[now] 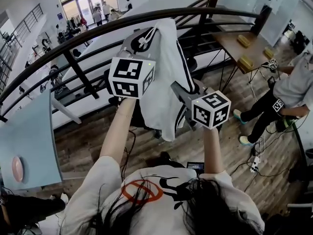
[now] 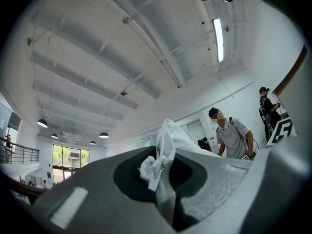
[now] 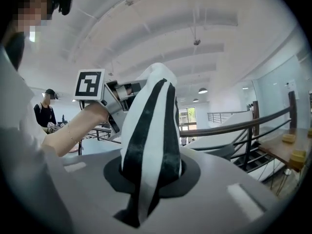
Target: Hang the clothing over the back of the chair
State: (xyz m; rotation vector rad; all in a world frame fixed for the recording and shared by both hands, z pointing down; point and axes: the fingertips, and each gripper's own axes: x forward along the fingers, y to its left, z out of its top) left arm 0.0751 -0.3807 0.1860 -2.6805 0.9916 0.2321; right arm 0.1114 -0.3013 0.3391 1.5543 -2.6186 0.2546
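Head view: one white garment (image 1: 168, 62) clamped by two tongs: left tongs (image 1: 145, 37), right tongs (image 1: 177, 88).

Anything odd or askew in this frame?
Nothing stands out. The left gripper and right gripper are each shut on the striped white garment, which hangs from them, bunched only where it is pinched.
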